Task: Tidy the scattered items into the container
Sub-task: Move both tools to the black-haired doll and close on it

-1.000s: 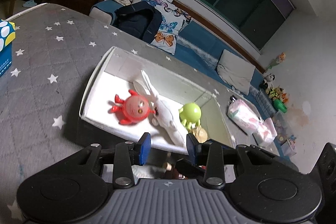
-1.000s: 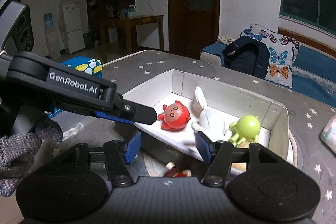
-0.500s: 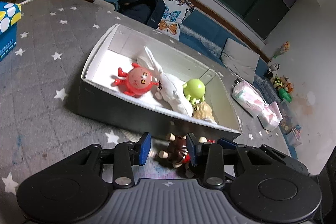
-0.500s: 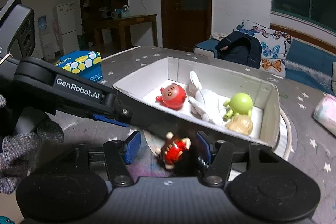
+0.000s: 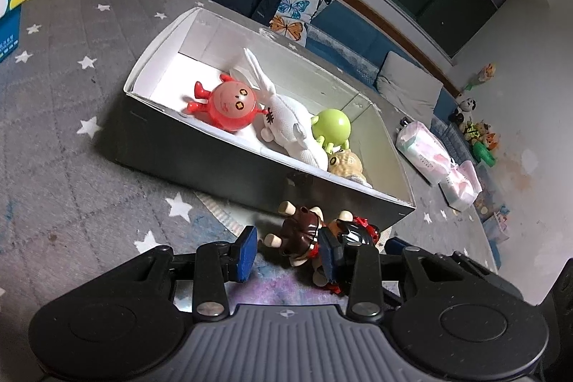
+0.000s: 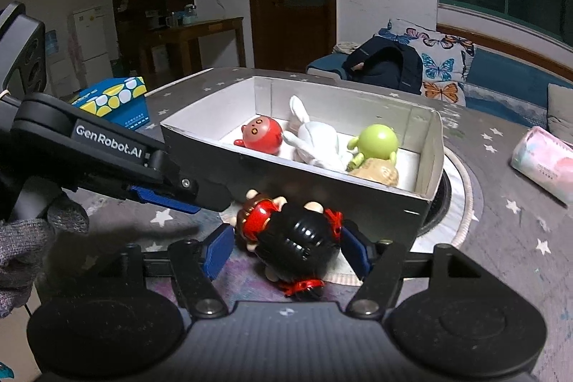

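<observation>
A white-lined box (image 5: 229,167) (image 6: 322,183) stands on the star-patterned grey cloth. It holds a red round toy (image 5: 229,102) (image 6: 263,135), a white rabbit plush (image 5: 290,120) (image 6: 315,142), a green round toy (image 5: 331,126) (image 6: 378,140) and a tan plush (image 5: 345,162) (image 6: 376,174). A brown, red and black figure (image 5: 304,233) (image 6: 293,235) lies on the cloth in front of the box. My right gripper (image 6: 288,247) is open with the figure between its fingers. My left gripper (image 5: 288,249) is open, low beside the figure.
A blue and yellow tissue box (image 6: 114,102) (image 5: 9,13) stands at the left on the cloth. A pink wipes pack (image 5: 426,153) (image 6: 544,160) lies right of the box. A round mat (image 6: 454,199) lies under the box's right end. A sofa with a dark backpack (image 6: 386,65) is behind.
Both grippers have dropped lower toward the cloth in front of the box. The figure now sits between the right gripper's fingers. The toys in the box have not moved.
</observation>
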`<state>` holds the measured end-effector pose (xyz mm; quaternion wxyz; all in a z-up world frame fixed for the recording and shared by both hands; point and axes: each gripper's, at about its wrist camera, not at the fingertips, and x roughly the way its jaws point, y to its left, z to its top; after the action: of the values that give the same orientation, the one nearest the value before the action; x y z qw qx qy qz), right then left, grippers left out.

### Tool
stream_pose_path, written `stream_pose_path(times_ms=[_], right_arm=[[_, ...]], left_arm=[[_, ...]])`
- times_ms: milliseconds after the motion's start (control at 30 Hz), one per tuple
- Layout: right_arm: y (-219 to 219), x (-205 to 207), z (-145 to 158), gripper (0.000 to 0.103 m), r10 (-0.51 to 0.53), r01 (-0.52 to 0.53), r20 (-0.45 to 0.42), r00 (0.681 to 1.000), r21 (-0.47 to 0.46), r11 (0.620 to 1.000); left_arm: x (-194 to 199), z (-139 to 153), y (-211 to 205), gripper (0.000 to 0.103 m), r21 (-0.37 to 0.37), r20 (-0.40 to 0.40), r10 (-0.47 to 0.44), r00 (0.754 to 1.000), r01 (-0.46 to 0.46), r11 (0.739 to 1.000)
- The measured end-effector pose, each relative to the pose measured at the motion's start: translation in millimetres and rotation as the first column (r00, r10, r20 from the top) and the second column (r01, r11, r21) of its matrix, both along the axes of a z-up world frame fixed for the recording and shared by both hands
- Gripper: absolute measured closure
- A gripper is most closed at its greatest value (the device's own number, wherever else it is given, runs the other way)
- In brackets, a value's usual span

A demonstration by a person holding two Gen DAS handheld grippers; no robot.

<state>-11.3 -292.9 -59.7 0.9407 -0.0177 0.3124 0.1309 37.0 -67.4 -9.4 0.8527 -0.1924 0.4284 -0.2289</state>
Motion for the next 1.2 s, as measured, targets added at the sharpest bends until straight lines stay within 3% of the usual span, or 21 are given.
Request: stream_pose_path(times_ms=[1200], right_arm=[[-16.9, 25.4, -29.6, 0.037, -0.047, 0.061, -0.105, 0.993, 0.132, 0.989]], left_arm=[[31.7, -26.6, -0.6, 0.064, -0.165, -0.096, -0.016, 0.995, 0.0, 0.986]])
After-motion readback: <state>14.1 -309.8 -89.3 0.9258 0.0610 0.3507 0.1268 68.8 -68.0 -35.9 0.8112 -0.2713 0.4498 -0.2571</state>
